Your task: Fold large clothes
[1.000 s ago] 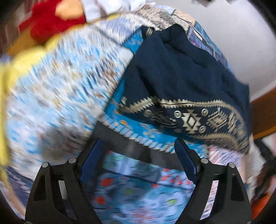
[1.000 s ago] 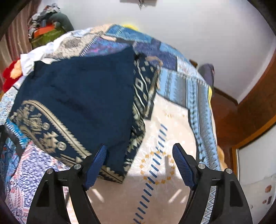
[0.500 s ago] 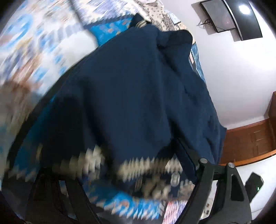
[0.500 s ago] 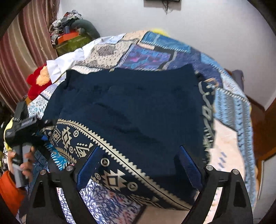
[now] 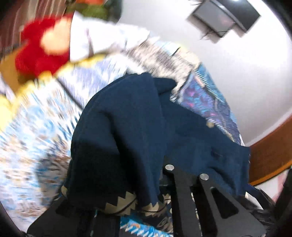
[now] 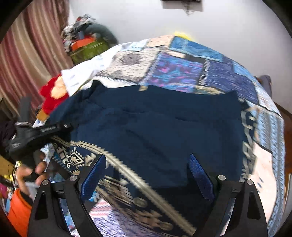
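Note:
A large navy garment [image 6: 157, 127] with a cream patterned hem lies spread on the patchwork bedspread [image 6: 178, 71]. In the left wrist view the garment [image 5: 131, 118] is drawn up in folds over my left gripper [image 5: 155, 175]. Its jaws are closing with the cloth's hem corner between them, and the fingertips are hidden under the fabric. From the right wrist view, the left gripper [image 6: 62, 126] pinches that lifted corner at the garment's left side, with a hand [image 6: 31, 173] on its handle. My right gripper [image 6: 146, 175] stands open just above the hem, its blue pads [image 6: 93, 175] apart with cloth below them.
A red plush toy [image 6: 51, 98] and a white cloth [image 6: 85, 73] lie at the bed's left end. A heap of things [image 6: 85, 43] stands by the curtain [image 6: 31, 54]. White wall behind, with a screen [image 5: 224, 16] on it. Wooden trim [image 5: 270, 151] at right. An orange sleeve [image 6: 18, 209] at lower left.
The left gripper came onto the garment's hem, shut on it and lifted it, so folds now run up from it. The right gripper swung left from the garment's right edge to its hem.

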